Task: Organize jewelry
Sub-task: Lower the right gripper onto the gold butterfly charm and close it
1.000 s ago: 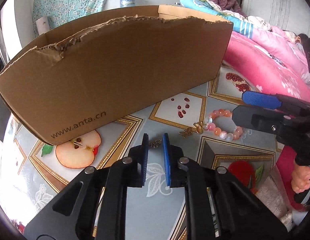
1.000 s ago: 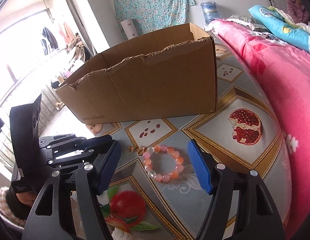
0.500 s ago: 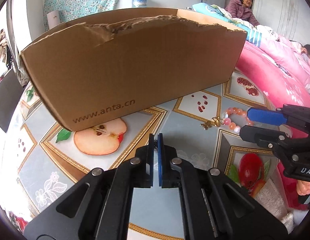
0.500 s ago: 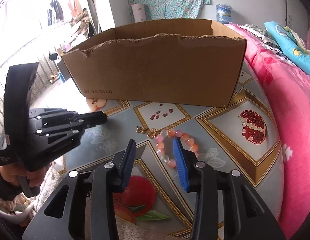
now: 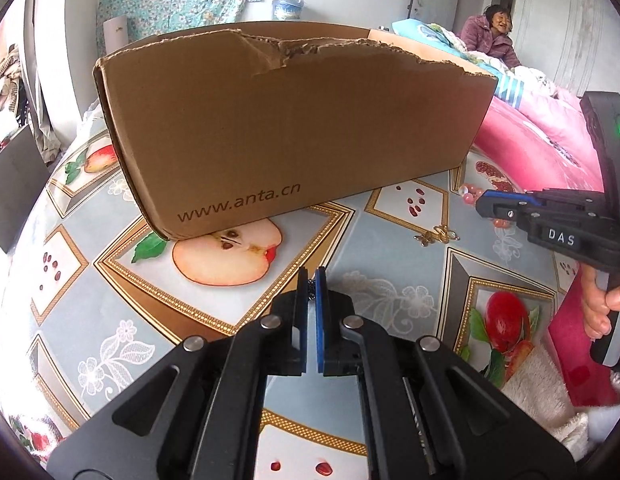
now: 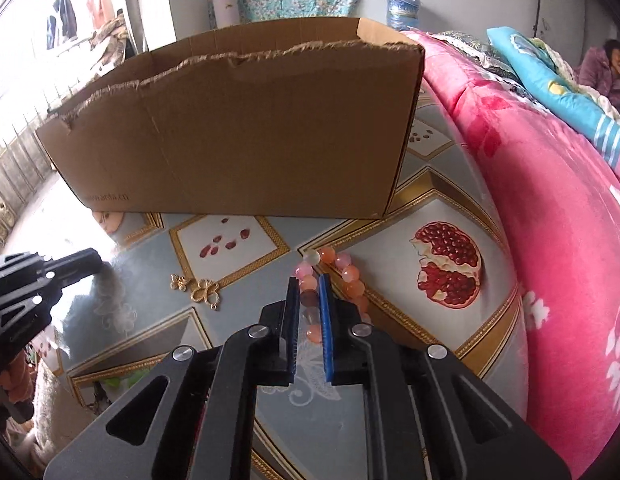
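My right gripper (image 6: 309, 300) has just been closing, and its blue pads (image 6: 325, 320) now press on the near-left arc of the bead bracelet (image 6: 352, 276). The rest of the bracelet loop lies on the patterned tablecloth (image 6: 450, 344), extending to the far right of the fingertips, near the pomegranate print (image 6: 448, 270). My left gripper (image 5: 310, 292) is closed on a small dark chain (image 5: 310, 289), which shows only as a thin strand between the pad tips, so I cannot tell its full form. A gold ornament (image 6: 197, 290) lies loose on the cloth between the two grippers, apart from both and to the left of the bracelet. The cardboard box (image 6: 245, 132), open-topped with a torn rim, stands on the far side of all the jewelry.
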Motion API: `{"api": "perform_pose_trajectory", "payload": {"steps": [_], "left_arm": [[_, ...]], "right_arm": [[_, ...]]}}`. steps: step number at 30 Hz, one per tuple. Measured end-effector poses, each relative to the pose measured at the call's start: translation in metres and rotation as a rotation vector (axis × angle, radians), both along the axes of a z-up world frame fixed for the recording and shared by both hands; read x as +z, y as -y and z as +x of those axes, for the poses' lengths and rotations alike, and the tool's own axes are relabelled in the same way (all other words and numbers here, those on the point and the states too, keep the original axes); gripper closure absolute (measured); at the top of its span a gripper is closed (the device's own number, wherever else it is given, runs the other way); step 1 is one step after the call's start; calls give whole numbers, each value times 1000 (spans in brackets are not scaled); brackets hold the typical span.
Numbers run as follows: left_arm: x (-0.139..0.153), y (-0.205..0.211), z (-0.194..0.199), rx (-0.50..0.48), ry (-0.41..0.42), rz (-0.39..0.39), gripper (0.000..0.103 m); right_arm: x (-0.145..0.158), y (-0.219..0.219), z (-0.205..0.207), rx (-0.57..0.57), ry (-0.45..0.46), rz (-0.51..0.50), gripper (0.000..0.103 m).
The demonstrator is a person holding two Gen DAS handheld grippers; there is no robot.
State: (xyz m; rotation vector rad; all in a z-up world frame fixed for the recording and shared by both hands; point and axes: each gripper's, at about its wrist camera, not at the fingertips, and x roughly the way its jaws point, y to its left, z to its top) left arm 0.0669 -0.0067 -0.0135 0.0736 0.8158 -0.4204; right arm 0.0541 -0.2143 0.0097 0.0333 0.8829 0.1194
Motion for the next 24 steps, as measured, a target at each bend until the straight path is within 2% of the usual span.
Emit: {"api": "perform_pose_trajectory", "payload": {"steps": [2,3,4,6,12,15,18,24], "left_arm": [[0,-1,0,-1,0,-6,101],[0,-2,0,0,-2,-14,101],[0,-2,0,2,-4,-19,101],[0,-3,0,5,-3,-19,101],[0,-4,1,3,-10,-28,101],[0,-4,1,4,-10,-26,101],[0,-5,1,1,-14,-33,101],[0,-6,0,9,-12,-40,101]], "right_arm": [[8,-2,-4,37,28,48,91],[11,-6,-6,64,33,61,87],[11,-11,-8,89,31,74,78],[9,-20,-9,120,9,93,71],[-9,-45,-2,150,-31,14,70],[-8,-53,-3,170,-23,-35,73],[-7,-55,-1,186,-39,-26,88],[-6,-48,8,175,-58,7,88]]}}
